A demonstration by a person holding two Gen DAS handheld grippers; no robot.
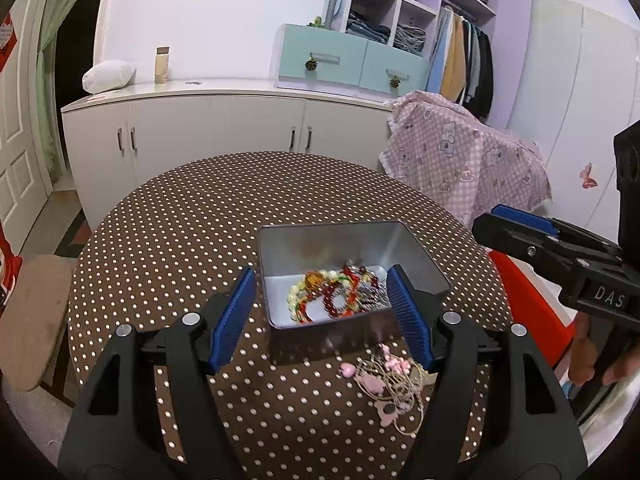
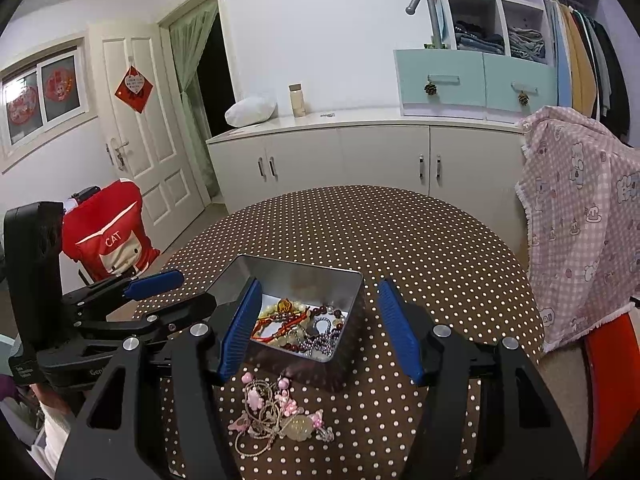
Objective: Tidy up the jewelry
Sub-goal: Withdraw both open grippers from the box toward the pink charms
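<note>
1. The open metal tin (image 1: 352,256) of beaded jewelry sits on the polka-dot tabletop (image 1: 180,220), ahead of both hand-held grippers.
2. The pink tangle of jewelry (image 2: 276,412) lies just before the tin, near the right hand-held gripper (image 2: 320,328).
3. The left hand-held gripper (image 1: 320,316) and the right one both stand apart, empty.

The round table (image 1: 168,240) is covered in a dark brown cloth patterned with white polka dots. The rectangular silver metal tin (image 1: 344,240) is filled with red, cream and orange bead strings (image 1: 332,296). The tangled pile of pink charms on tan cord (image 2: 276,412) is seen beside it. Blue ribbed pads on black frames are fitted to both grippers.
</note>
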